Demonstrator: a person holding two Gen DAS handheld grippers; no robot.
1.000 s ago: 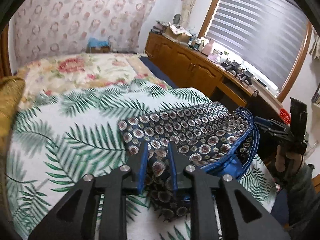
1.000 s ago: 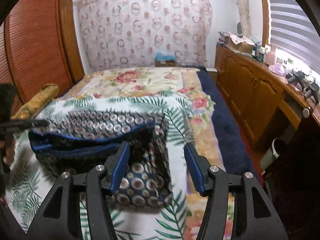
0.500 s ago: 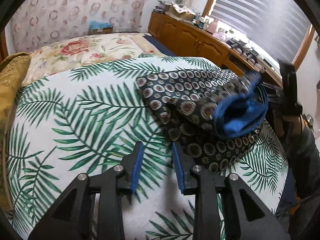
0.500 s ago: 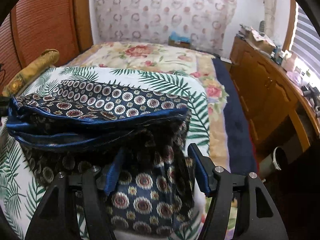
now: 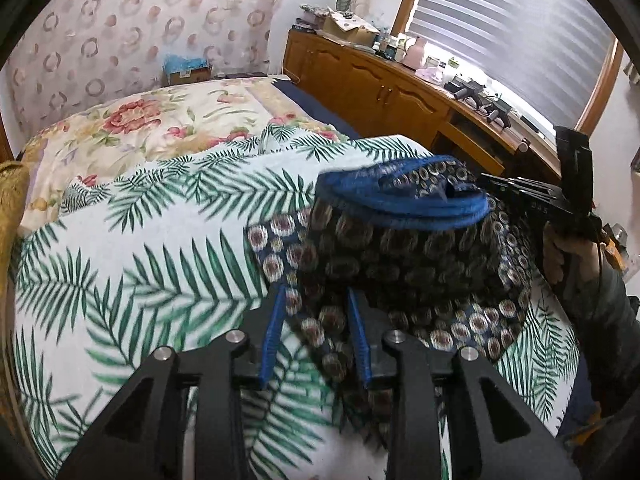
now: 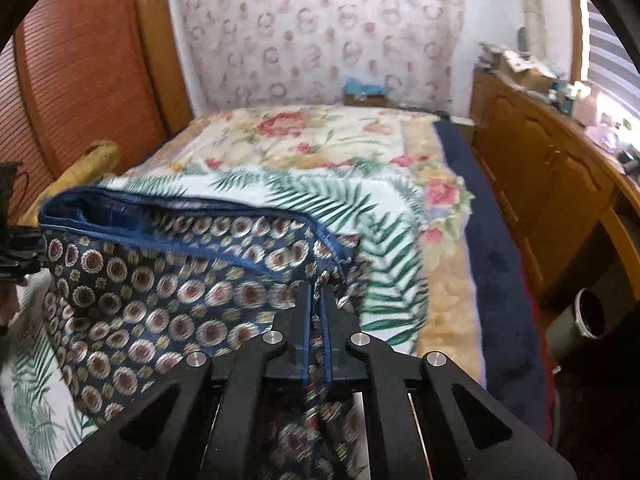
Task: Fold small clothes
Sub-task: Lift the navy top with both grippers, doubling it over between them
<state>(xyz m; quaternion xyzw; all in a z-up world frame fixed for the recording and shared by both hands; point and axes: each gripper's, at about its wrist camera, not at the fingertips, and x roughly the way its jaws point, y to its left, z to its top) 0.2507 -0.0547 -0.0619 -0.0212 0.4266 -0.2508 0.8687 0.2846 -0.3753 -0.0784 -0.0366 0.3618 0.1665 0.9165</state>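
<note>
While the right gripper (image 6: 318,300) pinches the patterned shorts (image 6: 168,280) at a corner, the left gripper (image 5: 316,312) gapes, cloth between its fingers.

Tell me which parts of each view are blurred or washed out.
Left wrist view: the patterned garment and the palm-leaf cover are motion-smeared, the left tongs stay sharper, and the window blind glares bright. Right wrist view: the garment is mildly blurred, the leaf print near the right tongs streaks, and the window edge is washed out.
</note>
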